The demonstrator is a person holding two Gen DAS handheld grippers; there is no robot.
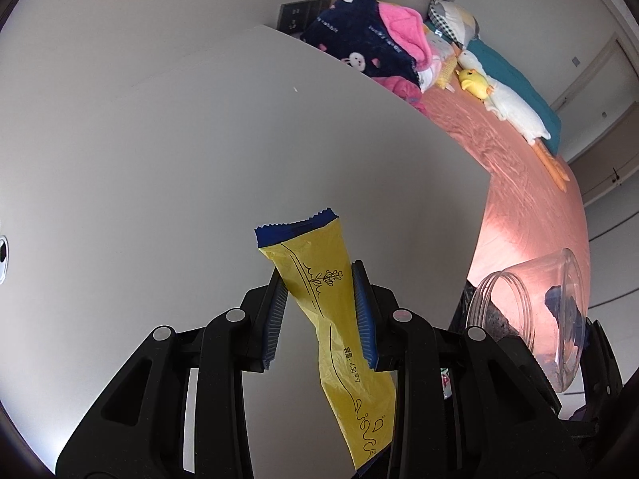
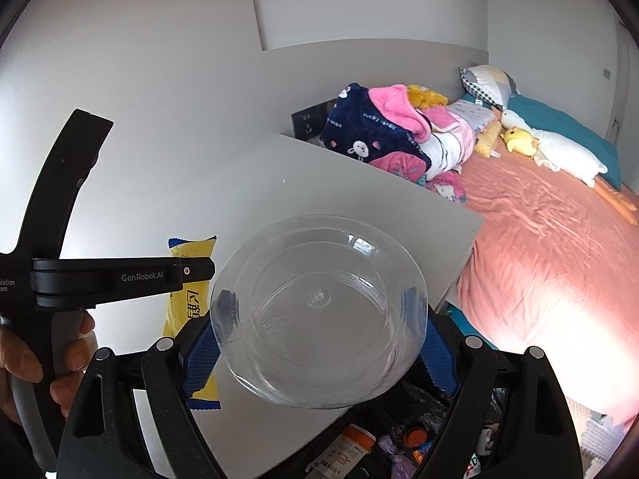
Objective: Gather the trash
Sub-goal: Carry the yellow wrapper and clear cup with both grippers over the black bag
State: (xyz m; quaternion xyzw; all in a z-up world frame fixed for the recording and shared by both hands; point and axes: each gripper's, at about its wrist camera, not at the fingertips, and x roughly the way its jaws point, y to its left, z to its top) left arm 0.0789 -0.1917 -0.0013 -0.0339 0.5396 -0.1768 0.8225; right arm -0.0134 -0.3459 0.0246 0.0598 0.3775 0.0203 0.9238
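- The left gripper (image 1: 319, 311) is clamped on a yellow wrapper (image 1: 331, 319), lifted above the white table (image 1: 199, 159)
- The right gripper (image 2: 319, 343) grips a clear jar (image 2: 319, 311) past the table's edge, probably over the trash bag (image 2: 399, 439)
- Beyond lies the bed (image 2: 539, 239)

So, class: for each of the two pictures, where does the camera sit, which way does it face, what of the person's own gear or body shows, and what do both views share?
Left wrist: on the left gripper, facing along its fingers over the white table to the bed; it pinches a yellow wrapper.
Right wrist: on the right gripper, facing the bed; it clamps a clear jar; the left gripper and hand show.
Shared: wrapper, jar, table, bed.
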